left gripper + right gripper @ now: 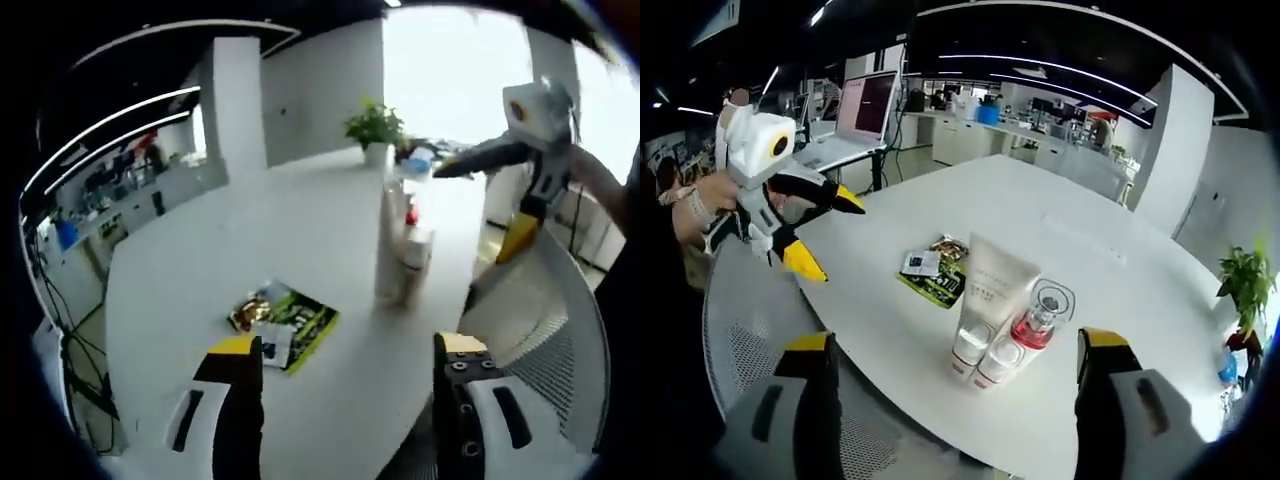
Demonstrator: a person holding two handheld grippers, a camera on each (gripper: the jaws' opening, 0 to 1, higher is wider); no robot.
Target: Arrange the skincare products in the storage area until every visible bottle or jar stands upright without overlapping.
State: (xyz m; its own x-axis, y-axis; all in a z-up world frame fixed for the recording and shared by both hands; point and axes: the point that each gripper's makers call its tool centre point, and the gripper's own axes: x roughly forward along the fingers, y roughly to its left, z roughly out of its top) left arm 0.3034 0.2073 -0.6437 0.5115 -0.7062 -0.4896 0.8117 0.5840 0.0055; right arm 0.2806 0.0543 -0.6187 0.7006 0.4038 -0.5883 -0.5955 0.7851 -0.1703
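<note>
Your white worktop (1060,250) carries everything. A white mesh chair (750,330) sits at its near edge. The white tube (985,300) stands cap-down near that edge, the clear pink-capped bottle (1025,340) touching it on the plant's side. A green packet (935,275) lies just beyond the tube. Your left gripper (345,365) and right gripper (955,360) both hover with jaws spread, pinching nothing.

Both views face across the white tabletop (300,220) from opposite edges, sharing the standing tube (985,300) and packet (290,315).
</note>
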